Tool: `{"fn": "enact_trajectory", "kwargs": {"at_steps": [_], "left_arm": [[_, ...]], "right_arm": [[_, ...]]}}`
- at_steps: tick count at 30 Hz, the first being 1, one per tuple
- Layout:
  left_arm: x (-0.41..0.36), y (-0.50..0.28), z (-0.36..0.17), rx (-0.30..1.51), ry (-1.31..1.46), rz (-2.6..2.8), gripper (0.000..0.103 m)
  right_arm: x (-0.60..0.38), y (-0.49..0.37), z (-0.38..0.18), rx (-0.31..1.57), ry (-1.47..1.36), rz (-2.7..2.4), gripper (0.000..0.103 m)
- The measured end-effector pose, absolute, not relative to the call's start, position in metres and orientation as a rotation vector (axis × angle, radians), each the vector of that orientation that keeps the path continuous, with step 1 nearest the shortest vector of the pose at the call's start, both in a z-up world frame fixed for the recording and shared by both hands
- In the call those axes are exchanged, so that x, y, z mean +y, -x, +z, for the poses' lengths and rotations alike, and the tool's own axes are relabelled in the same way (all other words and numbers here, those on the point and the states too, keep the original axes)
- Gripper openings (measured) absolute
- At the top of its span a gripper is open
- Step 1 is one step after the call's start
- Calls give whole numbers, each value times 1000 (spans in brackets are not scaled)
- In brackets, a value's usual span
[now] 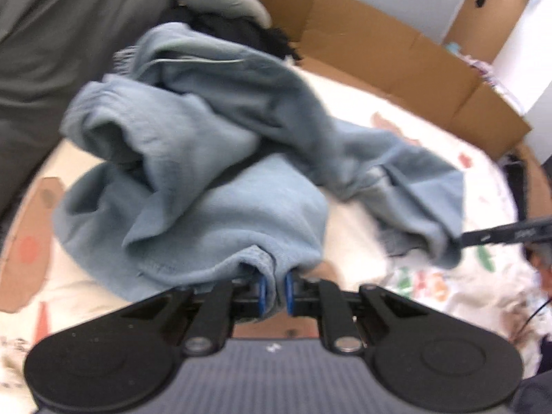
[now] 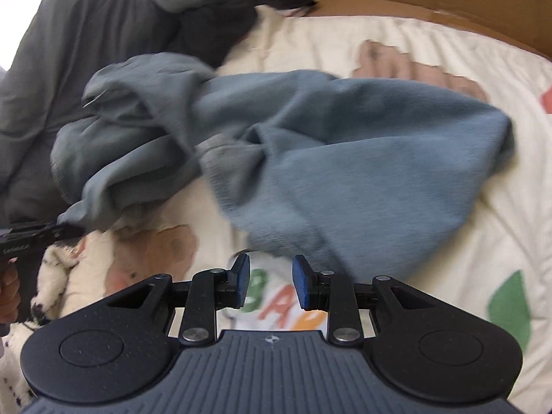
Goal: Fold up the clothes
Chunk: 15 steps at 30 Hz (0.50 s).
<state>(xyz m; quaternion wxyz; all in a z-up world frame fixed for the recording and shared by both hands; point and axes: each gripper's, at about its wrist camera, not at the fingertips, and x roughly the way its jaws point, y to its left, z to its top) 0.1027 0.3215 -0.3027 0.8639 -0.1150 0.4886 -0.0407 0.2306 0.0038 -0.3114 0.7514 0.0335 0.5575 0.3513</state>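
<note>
A blue-grey sweatshirt lies crumpled in loose, twisted folds on a printed bed cover, just beside a pile of dark grey clothes at the bed's far-left edge; the left tongs are clamped on its near hem, while the right tongs stand apart, gripping nothing (cloth just ahead of them); no neat fold shows, so the folding looks largely still to do.

blue sweatshirt, crumpled, on bedspread
</note>
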Motion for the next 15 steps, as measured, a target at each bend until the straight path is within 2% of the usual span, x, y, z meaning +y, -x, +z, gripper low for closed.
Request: {"fn": "enact_trajectory", "kwargs": {"at_steps": [10,11,13,15], "left_arm": [[263,-113,-282,939,385,-241,9],[260,-114,-279,931,395,-254,8],[256,-114,-271,911,414,-282,4],[253,-114,-264,892,415,-301,4]], "right_arm": [[43,-207,-302,1221,-112,964,32],[46,-206,-301,1215,-114,980,33],[53,-204,-298,1204,-118,1012,43],[60,-201,-296,1193,-121,1043,44]]}}
